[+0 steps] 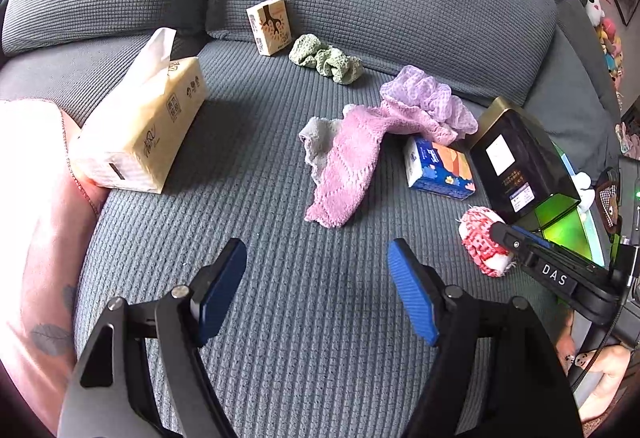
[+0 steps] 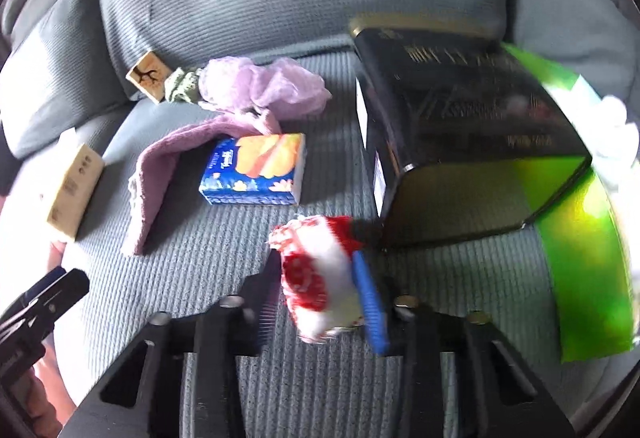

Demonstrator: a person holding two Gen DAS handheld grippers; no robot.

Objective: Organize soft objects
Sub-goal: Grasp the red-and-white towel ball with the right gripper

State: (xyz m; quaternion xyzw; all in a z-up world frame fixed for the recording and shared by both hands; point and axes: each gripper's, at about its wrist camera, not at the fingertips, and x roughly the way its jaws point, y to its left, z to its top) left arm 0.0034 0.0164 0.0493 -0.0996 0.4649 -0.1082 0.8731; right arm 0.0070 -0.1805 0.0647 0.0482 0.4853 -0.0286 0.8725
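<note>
So I'm over a grey ribbed sofa seat [image 1: 280,278] with a gripper in each hand. My left gripper [image 1: 316,290] hangs above bare cushion near the front edge, jaws spread wide, nothing between them. My right gripper [image 2: 320,290] has its jaws pinching a little red-and-white cloth [image 2: 316,274], which sits toward the seat's right side, just in front of a black tin [image 2: 460,125]; that view is blurry, but the blue pad [image 2: 370,302] is clearly pressed on the cloth's right side. From the left camera the same cloth [image 1: 482,240] shows at the tip of the right gripper's finger. Mid-seat there's a pink towel [image 1: 348,165] draped over a grey cloth [image 1: 316,141], with a lilac scrunchy thing [image 1: 428,97] touching its far end. A blue tissue pack [image 1: 438,167] sits between the towel and the tin. Back against the backrest are a green knit cloth [image 1: 324,57] and a small tan tissue pack [image 1: 270,25] just beside it. A big yellow tissue pack [image 1: 148,125] sits near the seat's left edge, against a pink pillow [image 1: 36,217]. Something bright green [image 2: 580,258] is by the tin, at the right edge.
</note>
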